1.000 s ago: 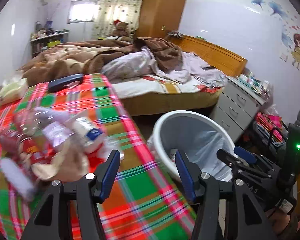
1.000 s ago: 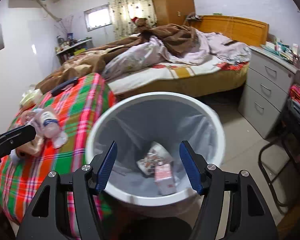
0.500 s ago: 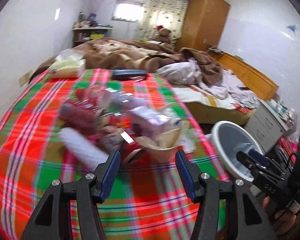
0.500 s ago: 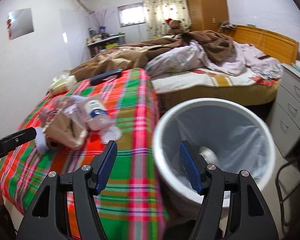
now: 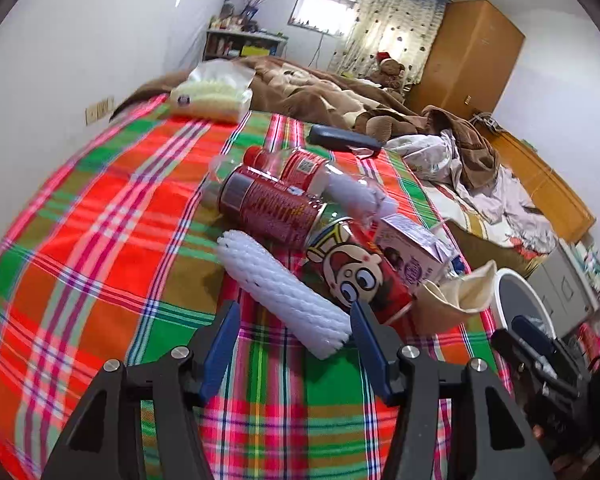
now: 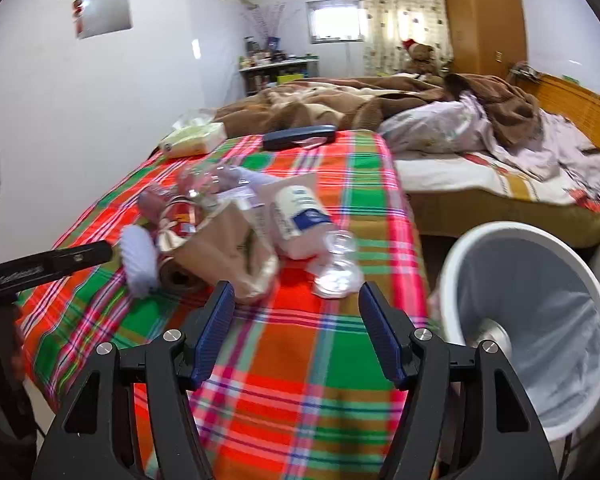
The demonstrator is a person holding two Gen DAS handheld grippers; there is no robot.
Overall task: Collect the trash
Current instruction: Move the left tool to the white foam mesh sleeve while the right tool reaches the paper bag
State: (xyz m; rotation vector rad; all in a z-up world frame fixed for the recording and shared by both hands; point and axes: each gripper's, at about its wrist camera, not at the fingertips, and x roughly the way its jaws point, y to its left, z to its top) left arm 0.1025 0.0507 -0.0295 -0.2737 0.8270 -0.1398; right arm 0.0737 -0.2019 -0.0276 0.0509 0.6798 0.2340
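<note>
A heap of trash lies on the plaid tablecloth [image 5: 112,240]: a white foam sleeve [image 5: 280,288], a red can [image 5: 268,208], a red cartoon packet [image 5: 356,276], a purple carton [image 5: 412,252] and a brown paper bag [image 5: 456,296]. My left gripper [image 5: 294,340] hovers open just in front of the foam sleeve, its pads clear of it. In the right wrist view the paper bag [image 6: 228,256] and a plastic bottle [image 6: 300,216] lie just beyond my open, empty right gripper [image 6: 300,332]. The lined white bin [image 6: 528,320] stands on the floor to its right.
A tissue pack [image 5: 212,96] and a dark case [image 5: 344,138] lie at the table's far end. An unmade bed [image 6: 480,140] fills the room behind, with a wardrobe [image 5: 472,56] and drawers [image 5: 568,280] beyond. The left gripper's finger [image 6: 48,264] shows at the left.
Both grippers have swung left, away from the bin and toward the trash heap on the table. The left one has come close to the foam sleeve. Neither jaw has changed.
</note>
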